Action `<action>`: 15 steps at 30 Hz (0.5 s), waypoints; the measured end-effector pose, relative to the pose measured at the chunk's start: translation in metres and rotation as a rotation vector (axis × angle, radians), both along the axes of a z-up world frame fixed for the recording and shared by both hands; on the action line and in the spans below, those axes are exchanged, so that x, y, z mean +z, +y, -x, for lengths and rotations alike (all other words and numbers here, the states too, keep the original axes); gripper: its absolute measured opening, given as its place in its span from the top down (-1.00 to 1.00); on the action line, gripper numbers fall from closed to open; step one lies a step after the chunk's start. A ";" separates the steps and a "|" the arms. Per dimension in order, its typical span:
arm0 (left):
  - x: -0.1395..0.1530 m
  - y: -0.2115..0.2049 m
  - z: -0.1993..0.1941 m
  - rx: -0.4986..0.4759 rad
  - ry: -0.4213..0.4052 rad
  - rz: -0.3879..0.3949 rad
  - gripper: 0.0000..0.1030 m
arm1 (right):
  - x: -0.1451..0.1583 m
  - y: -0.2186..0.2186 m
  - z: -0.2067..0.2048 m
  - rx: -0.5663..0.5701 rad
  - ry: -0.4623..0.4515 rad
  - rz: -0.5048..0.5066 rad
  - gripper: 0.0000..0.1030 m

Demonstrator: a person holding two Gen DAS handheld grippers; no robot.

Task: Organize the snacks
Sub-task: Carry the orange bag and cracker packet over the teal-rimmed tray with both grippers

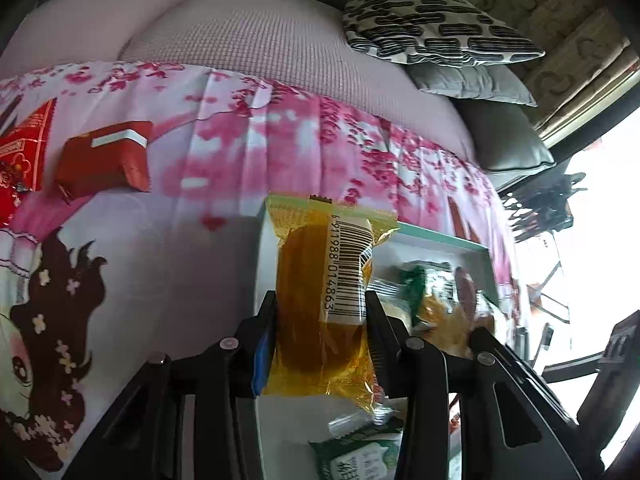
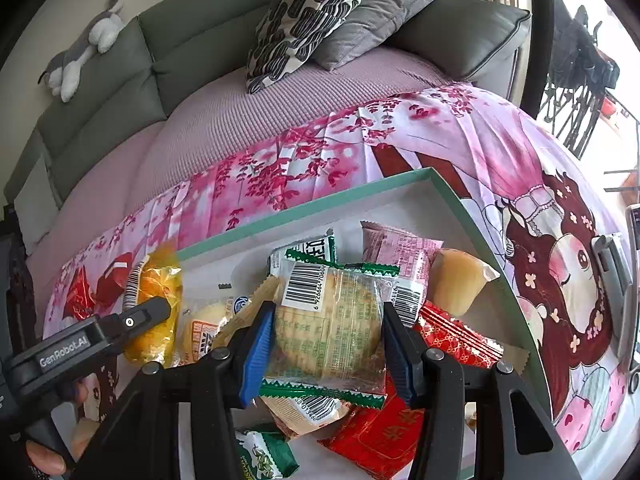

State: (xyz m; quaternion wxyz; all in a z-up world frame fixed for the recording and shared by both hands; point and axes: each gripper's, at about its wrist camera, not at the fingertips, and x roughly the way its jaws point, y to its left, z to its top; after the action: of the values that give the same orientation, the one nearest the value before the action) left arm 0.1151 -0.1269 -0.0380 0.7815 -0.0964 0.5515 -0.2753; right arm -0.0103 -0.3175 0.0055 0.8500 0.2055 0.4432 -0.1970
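A patterned pillow (image 2: 308,16) leans on a grey cushion (image 2: 380,12); a plush toy (image 2: 84,44) tops the sofa back (image 2: 168,44).

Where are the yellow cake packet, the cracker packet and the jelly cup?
yellow cake packet (image 1: 312,280): left wrist view, amber wrapper beside the barcode.
cracker packet (image 2: 328,320): right wrist view, middle of the clear wrapper over the cracker.
jelly cup (image 2: 460,280): right wrist view, its pale side wall.

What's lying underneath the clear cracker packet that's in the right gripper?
Under the cracker packet lie a beige wrapped snack and a red packet, inside the green-rimmed box. A red patterned wrapper pokes out beside it. Whatever lies directly beneath its middle is covered.
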 end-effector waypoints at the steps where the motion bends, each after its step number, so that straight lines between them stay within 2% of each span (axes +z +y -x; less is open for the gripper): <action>1: 0.000 -0.001 0.000 -0.004 0.000 -0.002 0.15 | 0.000 0.000 0.000 0.001 0.002 0.003 -0.05; 2: -0.001 -0.002 0.000 -0.007 0.004 -0.005 0.12 | 0.000 0.000 0.000 0.002 0.003 0.004 -0.05; 4: -0.004 -0.005 0.000 -0.015 0.011 -0.018 -0.05 | 0.000 0.000 0.000 0.001 0.006 0.003 -0.06; 6: -0.006 -0.007 0.002 -0.025 0.009 -0.031 -0.07 | 0.000 -0.001 0.000 -0.001 0.008 0.003 -0.09; 12: -0.005 -0.012 0.006 -0.056 0.010 -0.035 -0.05 | 0.000 -0.001 0.001 0.001 0.007 0.005 -0.18; 15: -0.004 -0.013 0.006 -0.066 0.011 -0.027 0.07 | 0.002 0.000 0.001 0.004 0.004 0.007 -0.18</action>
State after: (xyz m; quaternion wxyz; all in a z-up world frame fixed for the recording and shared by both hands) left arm 0.1090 -0.1399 -0.0423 0.7702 -0.0690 0.5622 -0.2932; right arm -0.0115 -0.3179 0.0073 0.8500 0.2015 0.4448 -0.1974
